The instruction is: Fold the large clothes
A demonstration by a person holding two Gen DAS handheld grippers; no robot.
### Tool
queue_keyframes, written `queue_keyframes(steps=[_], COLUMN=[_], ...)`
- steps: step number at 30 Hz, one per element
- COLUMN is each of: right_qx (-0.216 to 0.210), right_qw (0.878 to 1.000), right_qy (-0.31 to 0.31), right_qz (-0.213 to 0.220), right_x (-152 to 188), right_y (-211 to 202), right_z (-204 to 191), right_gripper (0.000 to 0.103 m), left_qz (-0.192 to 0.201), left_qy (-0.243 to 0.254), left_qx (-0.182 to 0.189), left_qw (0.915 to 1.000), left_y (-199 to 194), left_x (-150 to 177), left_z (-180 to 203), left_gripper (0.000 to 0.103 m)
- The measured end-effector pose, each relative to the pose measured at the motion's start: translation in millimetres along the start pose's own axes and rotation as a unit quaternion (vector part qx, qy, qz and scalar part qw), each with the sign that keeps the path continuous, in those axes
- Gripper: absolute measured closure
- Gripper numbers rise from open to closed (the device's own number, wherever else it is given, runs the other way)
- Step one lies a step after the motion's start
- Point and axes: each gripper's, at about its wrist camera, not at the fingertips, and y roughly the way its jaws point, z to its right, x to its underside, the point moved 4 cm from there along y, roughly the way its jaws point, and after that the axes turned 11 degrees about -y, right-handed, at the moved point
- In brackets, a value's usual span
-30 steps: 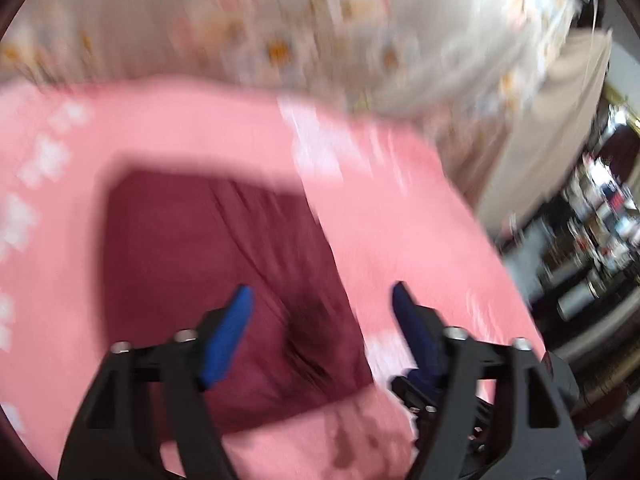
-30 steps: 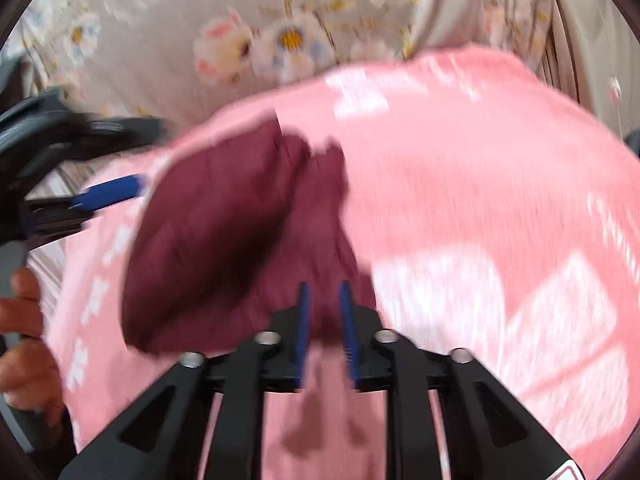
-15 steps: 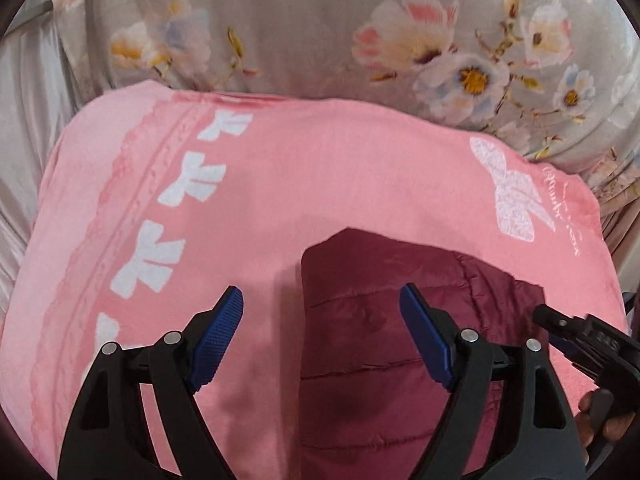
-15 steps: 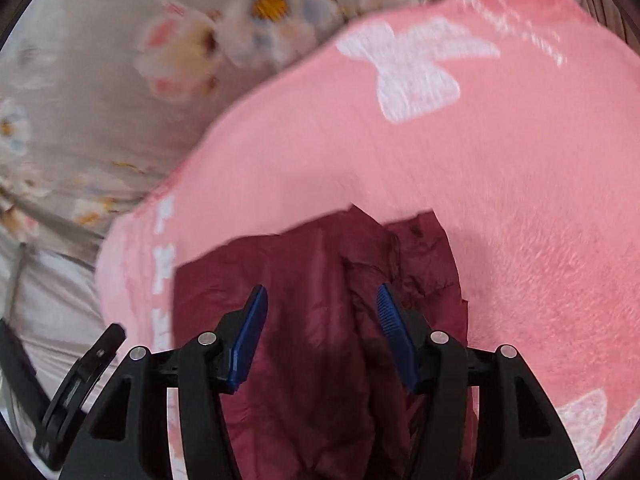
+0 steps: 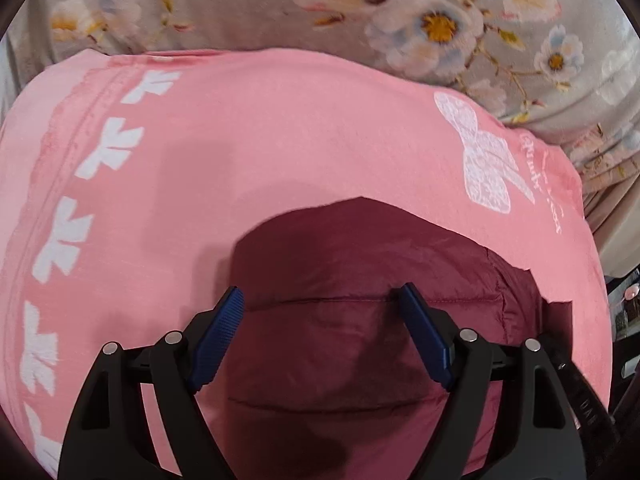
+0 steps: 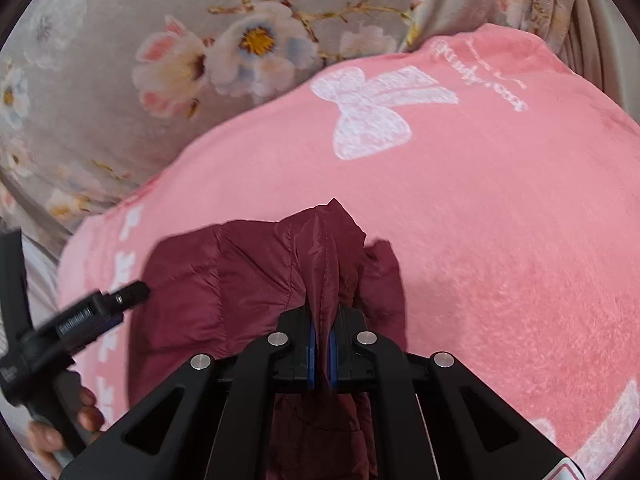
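A floral sheet (image 6: 120, 80) in grey fills the far part of both views. On it, nearer you, lies a pink blanket (image 5: 260, 140) with white bows (image 6: 372, 116) printed on it, a row of them running down its left edge in the left wrist view.

Your jacket (image 5: 360, 272), dark red and quilted, lies on the near middle of the blanket, partly folded into a rough block. Its far edge is rounded in the left wrist view; in the right wrist view a ridge of its fabric rises up from the right side of the block.

Your left gripper (image 5: 324, 336) hangs over the jacket with its blue pads (image 5: 218, 336) spread wide, one near the jacket's left edge and one over its middle, gripping nothing. Whether the pads touch the cloth is hard to tell from here.

Your right gripper (image 6: 322, 354) is pinched narrow on that raised ridge of the jacket, the fabric caught between its pads. In that view your left hand (image 6: 60, 432) shows at the near left, wrapped round the other tool's handle.
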Motion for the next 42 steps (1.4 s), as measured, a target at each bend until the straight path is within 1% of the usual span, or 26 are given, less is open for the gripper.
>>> queue_keyframes(steps=[3,7,9,12,15,22,29,42], right_qx=[0.006,0.006,0.003,0.005,0.006,-0.010,-0.004,-0.004], right_qw=[1.000,1.000,1.000,0.999,0.999,0.999,0.998,0.999], right_qy=[-0.001,-0.013,-0.016,-0.024,-0.028,-0.015,-0.020,-0.020], right_qz=[0.007,0.014,0.017,0.026,0.036,0.044,0.051,0.050], right_x=[10.3,21.6,26.5,32.8,37.8,42.1,44.9,45.1], right_y=[9.0,17.7,23.6,29.2,33.4,37.6,36.9,36.7], right_z=[10.0,14.6,14.9,13.7,14.2,19.2,16.0,15.5], right_gripper=[0.099,0.098,0.097,0.095,0.095,0.094,0.094,0.094], left_qz=[-0.002,0.016,0.025,0.035,0.044,0.064,0.078,0.092], left_qy=[0.009,0.016,0.018,0.019,0.023,0.039,0.045,0.050], left_qx=[-0.012,-0.028,-0.037,-0.042,-0.045,-0.058,-0.064,-0.071], left_qw=[0.9999,0.9994,0.9989,0.9983,0.9978,0.9955,0.9939,0.9919], left_y=[16.8,27.6,32.9,39.6,45.0,52.3,55.4,57.2], left_x=[9.5,15.3,18.2,20.9,23.4,28.8,32.2,34.1], left_z=[9.4,12.0,11.6,8.5,7.9,12.7,14.2,15.8], left_gripper=[0.024,0.022,0.019,0.013,0.009,0.005,0.005,0.005])
